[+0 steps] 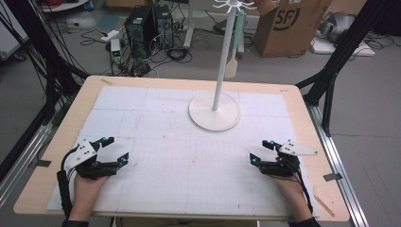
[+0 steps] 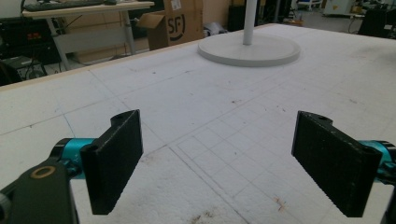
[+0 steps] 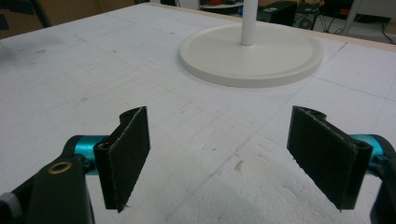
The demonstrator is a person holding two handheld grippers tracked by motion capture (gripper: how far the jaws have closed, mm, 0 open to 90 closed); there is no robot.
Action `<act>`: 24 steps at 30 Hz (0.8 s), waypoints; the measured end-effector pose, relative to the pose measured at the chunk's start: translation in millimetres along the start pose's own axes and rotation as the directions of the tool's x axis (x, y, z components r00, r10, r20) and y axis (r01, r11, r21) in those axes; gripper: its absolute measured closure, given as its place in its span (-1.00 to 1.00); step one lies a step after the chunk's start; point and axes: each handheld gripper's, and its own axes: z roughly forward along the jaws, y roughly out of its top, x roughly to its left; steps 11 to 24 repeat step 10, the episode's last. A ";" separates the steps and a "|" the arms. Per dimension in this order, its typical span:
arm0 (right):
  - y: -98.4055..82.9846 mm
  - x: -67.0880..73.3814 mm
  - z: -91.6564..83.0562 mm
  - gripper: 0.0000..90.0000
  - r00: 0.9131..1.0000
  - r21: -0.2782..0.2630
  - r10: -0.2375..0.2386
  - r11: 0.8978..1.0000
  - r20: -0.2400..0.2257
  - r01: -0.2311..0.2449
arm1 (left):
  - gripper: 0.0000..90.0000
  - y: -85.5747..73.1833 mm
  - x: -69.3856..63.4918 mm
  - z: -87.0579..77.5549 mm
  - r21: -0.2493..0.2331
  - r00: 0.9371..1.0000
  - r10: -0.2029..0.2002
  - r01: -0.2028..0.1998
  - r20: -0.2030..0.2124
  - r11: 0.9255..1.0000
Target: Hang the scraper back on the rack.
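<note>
A white stand with a round base (image 1: 213, 110) and a tall pole (image 1: 224, 56) rises at the table's far middle; a pale spatula (image 1: 231, 66) hangs from its top hooks. Its base also lies ahead in the left gripper view (image 2: 249, 49) and the right gripper view (image 3: 252, 53). My left gripper (image 1: 116, 150) rests low at the table's near left, jaws wide apart with nothing between them (image 2: 219, 161). At the near right my right gripper (image 1: 261, 152) sits just above the white mat, open and empty (image 3: 219, 158).
A white gridded foam mat (image 1: 189, 156) covers the wooden table (image 1: 302, 101). Beyond the far edge stand computer towers (image 1: 146, 26), cables and a cardboard box (image 1: 291, 23). Black frame legs (image 1: 331, 71) flank the table on both sides.
</note>
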 end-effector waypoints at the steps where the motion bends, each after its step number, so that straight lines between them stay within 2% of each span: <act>1: -1.0 -0.3 -0.1 -0.54 1.000 -0.005 0.008 1.000 0.000 -0.008 | -0.62 0.0 0.0 0.1 0.000 1.000 -0.001 0.001 0.000 1.000; 7: -7.6 -1.4 0.8 -0.54 1.000 -0.010 0.016 1.000 -0.004 -0.016 | -0.62 0.0 0.1 0.1 0.000 1.000 -0.002 0.002 -0.001 1.000; 10: -7.8 0.0 0.4 -0.54 1.000 -0.023 0.002 1.000 -0.007 -0.002 | -0.62 0.0 0.1 0.2 -0.001 1.000 -0.003 0.003 -0.001 1.000; 24: -7.8 0.0 0.4 -0.54 1.000 -0.023 0.002 1.000 -0.007 -0.002 | -0.62 0.0 0.1 0.2 -0.001 1.000 -0.003 0.003 -0.001 1.000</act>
